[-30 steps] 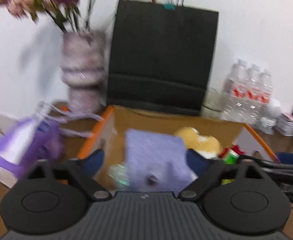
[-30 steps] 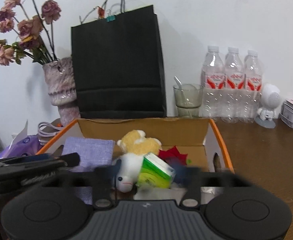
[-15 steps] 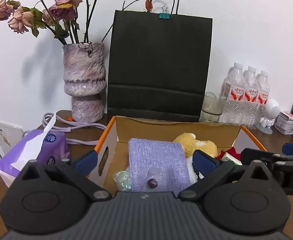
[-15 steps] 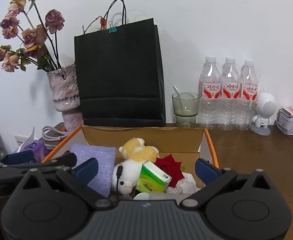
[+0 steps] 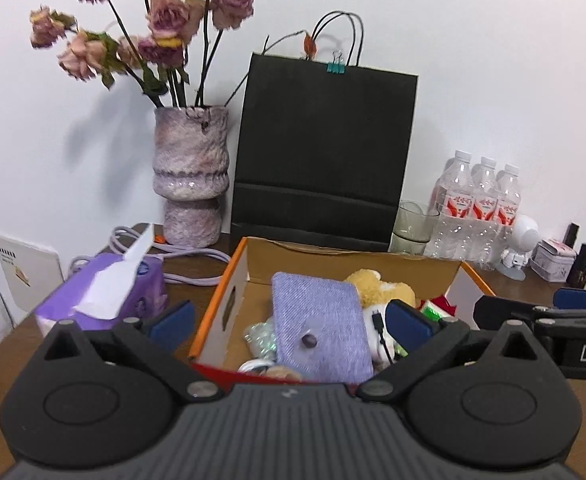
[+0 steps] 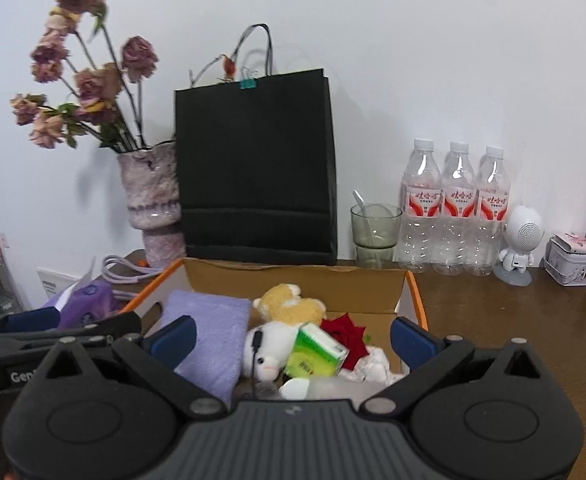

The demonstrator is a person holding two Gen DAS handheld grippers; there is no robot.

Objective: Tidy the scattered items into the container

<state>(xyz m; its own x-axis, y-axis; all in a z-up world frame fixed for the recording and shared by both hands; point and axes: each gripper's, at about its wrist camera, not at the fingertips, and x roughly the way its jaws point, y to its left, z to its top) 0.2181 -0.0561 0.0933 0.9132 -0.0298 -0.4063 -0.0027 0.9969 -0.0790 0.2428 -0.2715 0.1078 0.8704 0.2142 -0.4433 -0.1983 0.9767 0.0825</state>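
Observation:
An open cardboard box [image 5: 353,258] [image 6: 293,276] with orange edges stands on the brown table. Inside lie a purple cloth pouch [image 5: 319,336] [image 6: 209,344], a yellow plush toy [image 5: 377,286] [image 6: 289,304], a white plush toy [image 6: 271,346], a green packet [image 6: 313,354] and a red flower [image 6: 343,334]. My left gripper [image 5: 291,322] is open and empty, above the box's near edge. My right gripper [image 6: 293,338] is open and empty, over the box's near side. Each gripper shows at the edge of the other's view.
A purple tissue box [image 5: 105,296] sits left of the box. Behind stand a vase of dried roses [image 5: 191,176], a black paper bag [image 5: 321,152], a glass [image 6: 375,232], three water bottles [image 6: 457,208], a white robot figure [image 6: 523,244] and a small tin [image 6: 571,258].
Both grippers opened wide and drew back and up from the box. The left let go of the purple pouch, which now lies in the box.

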